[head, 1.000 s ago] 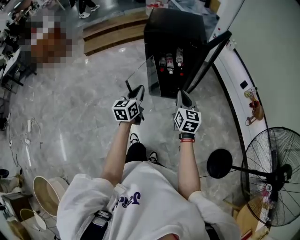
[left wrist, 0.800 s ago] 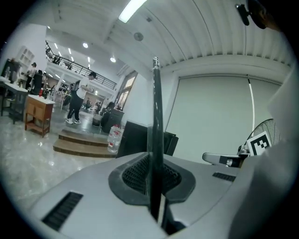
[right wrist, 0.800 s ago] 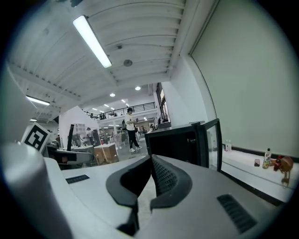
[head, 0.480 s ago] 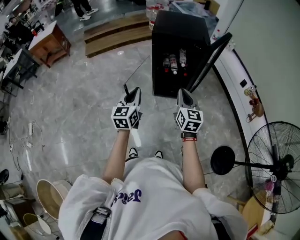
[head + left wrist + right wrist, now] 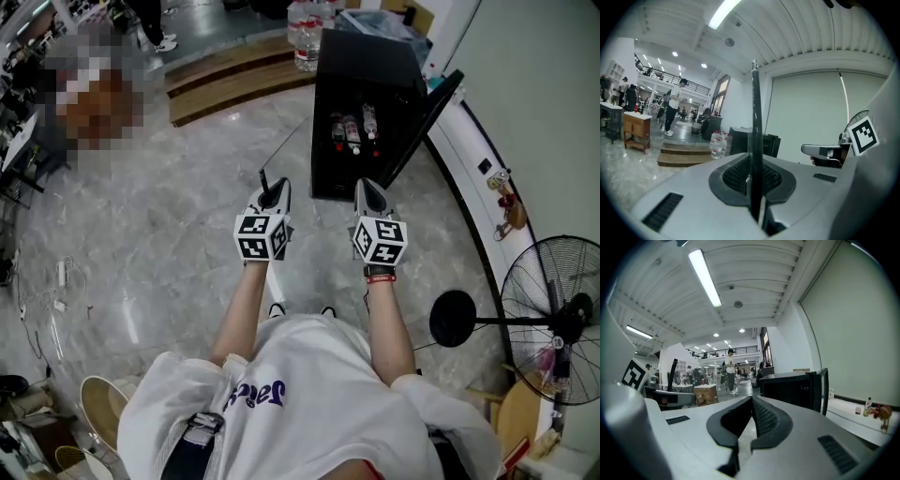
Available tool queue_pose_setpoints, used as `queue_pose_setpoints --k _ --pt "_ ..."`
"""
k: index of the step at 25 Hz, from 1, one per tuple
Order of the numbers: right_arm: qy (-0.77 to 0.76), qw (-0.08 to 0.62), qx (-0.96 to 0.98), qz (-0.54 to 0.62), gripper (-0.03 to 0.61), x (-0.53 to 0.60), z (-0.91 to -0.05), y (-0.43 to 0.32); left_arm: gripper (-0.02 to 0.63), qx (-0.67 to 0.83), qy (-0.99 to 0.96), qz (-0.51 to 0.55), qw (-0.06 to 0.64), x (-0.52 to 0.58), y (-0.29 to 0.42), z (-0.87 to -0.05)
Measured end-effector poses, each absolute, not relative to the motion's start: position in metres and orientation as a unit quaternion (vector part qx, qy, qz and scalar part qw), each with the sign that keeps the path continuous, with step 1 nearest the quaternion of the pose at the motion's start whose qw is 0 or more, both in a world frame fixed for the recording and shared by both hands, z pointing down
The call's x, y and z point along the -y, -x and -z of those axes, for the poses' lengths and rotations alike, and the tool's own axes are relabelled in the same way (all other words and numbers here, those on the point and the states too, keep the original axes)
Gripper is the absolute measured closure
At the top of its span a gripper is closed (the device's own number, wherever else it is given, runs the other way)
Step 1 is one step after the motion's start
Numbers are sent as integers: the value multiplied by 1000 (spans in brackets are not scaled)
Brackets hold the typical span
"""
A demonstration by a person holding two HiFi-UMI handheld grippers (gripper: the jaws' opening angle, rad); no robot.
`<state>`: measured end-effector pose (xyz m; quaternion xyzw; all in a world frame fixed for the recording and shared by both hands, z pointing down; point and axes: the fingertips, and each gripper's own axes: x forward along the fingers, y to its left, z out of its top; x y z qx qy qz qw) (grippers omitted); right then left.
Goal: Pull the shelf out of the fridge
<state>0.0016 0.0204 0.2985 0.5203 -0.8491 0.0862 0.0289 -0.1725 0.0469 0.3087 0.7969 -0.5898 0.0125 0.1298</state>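
Observation:
The black mini fridge (image 5: 366, 66) stands ahead on the floor, its door (image 5: 424, 117) swung open to the right and bottles (image 5: 352, 127) inside. The glass shelf (image 5: 286, 145) is outside the fridge, held level between my two grippers; only its thin dark edge shows clearly. My left gripper (image 5: 277, 192) is shut on the shelf's left side, and the dark edge (image 5: 754, 140) runs straight up between its pads. My right gripper (image 5: 370, 192) is shut on the right side, with a pale sliver of glass (image 5: 744, 427) between its pads (image 5: 761, 420).
A standing fan (image 5: 553, 319) is at the right, by the white wall ledge (image 5: 473, 155). Wooden steps (image 5: 239, 70) and water bottles (image 5: 305, 42) lie behind the fridge. Cables (image 5: 56, 281) trail on the marble floor at the left. People stand far off.
Both grippers, with the shelf still in them, have drawn back from the fridge and risen a little. The gap between shelf and fridge front has grown.

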Motion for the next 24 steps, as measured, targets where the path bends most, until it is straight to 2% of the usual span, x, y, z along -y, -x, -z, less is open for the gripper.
queue_pose_setpoints --k 10,24 --pt "-535 26 840 -82 565 -32 -299 7 588 581 -804 -9 124 -44 183 -309" --pt "-539 25 838 -87 565 -33 -308 -34 588 567 -813 -23 133 -41 133 -324"
